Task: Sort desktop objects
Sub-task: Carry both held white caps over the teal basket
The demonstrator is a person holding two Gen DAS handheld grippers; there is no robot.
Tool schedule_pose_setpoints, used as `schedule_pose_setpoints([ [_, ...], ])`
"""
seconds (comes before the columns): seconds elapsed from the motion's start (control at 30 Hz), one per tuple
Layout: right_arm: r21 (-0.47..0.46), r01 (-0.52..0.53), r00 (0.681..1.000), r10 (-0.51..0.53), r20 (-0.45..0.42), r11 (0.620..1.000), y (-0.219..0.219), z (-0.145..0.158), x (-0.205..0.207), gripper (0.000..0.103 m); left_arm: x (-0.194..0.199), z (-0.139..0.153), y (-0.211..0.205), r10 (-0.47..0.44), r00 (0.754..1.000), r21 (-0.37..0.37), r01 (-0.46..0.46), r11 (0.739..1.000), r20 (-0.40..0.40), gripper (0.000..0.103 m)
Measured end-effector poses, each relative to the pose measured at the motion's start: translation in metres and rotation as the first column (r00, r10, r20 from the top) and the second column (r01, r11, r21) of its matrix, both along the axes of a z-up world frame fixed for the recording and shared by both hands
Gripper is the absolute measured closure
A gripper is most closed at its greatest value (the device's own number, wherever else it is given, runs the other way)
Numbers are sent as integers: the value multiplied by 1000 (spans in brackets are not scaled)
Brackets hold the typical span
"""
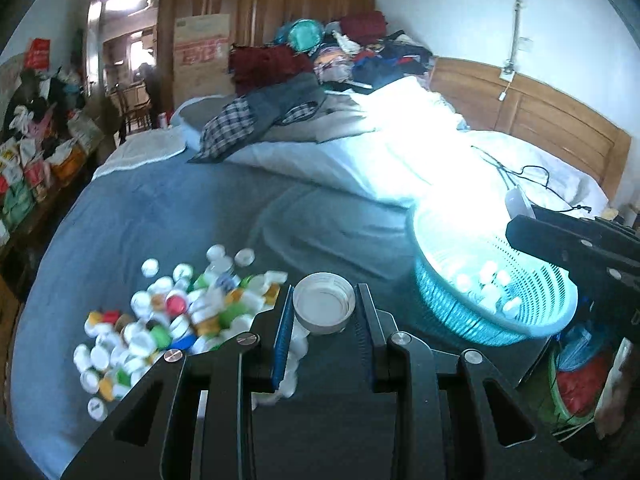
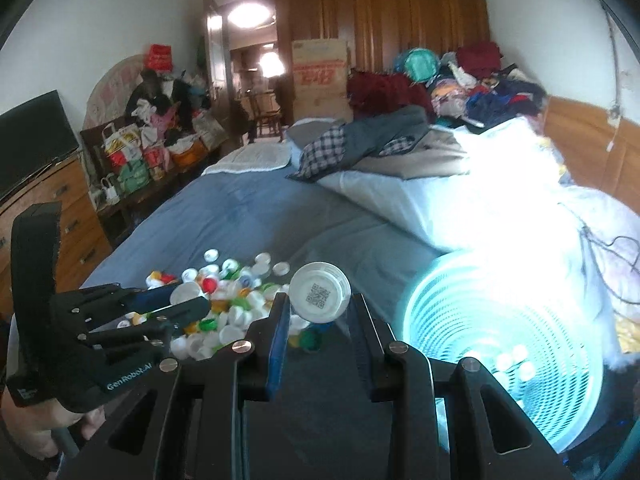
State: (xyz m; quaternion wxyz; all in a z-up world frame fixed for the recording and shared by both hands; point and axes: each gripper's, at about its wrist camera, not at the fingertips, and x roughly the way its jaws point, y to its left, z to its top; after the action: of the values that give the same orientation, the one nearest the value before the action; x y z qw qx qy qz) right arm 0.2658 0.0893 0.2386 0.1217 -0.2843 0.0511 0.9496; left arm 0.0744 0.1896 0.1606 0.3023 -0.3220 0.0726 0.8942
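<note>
A pile of mixed-colour bottle caps (image 1: 168, 320) lies on the blue bedspread; it also shows in the right wrist view (image 2: 228, 300). A turquoise mesh basket (image 1: 492, 292) with several white caps inside stands to the right; it also shows in the right wrist view (image 2: 500, 344). My left gripper (image 1: 324, 308) is shut on a white cap (image 1: 324, 302), hollow side facing the camera. My right gripper (image 2: 320, 300) is shut on a white cap (image 2: 320, 292) with a QR code on top. The left gripper (image 2: 176, 304) also shows over the pile in the right wrist view.
Folded bedding and a heap of clothes (image 1: 344, 52) cover the far half of the bed. A wooden headboard (image 1: 532, 112) runs along the right. A black cable (image 1: 520, 172) lies beyond the basket. A dresser with a TV (image 2: 36, 140) stands left.
</note>
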Motion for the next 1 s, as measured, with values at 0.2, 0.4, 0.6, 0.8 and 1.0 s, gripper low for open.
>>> schedule_pose_setpoints([
  [0.2,26,48,999,-48,-20,999,29,15,15,71,-4,20,47,-48,998,-7,48,999,-26,78],
  [0.4,27,117,993,-116,-33,993,69,23,34,71,-1,29,100,-116,993,-28,115,993,-37,78],
  [0.6,6,191,982,-191,-5,982,112,13,53,71,9,23,151,-189,982,-73,186,980,-29,78],
  [0.8,-42,240,971,-240,18,970,146,2,67,71,15,16,187,-234,972,-103,232,967,-8,78],
  [1.0,-69,261,965,-259,37,963,162,-7,73,71,15,14,203,-258,966,-115,257,959,11,78],
])
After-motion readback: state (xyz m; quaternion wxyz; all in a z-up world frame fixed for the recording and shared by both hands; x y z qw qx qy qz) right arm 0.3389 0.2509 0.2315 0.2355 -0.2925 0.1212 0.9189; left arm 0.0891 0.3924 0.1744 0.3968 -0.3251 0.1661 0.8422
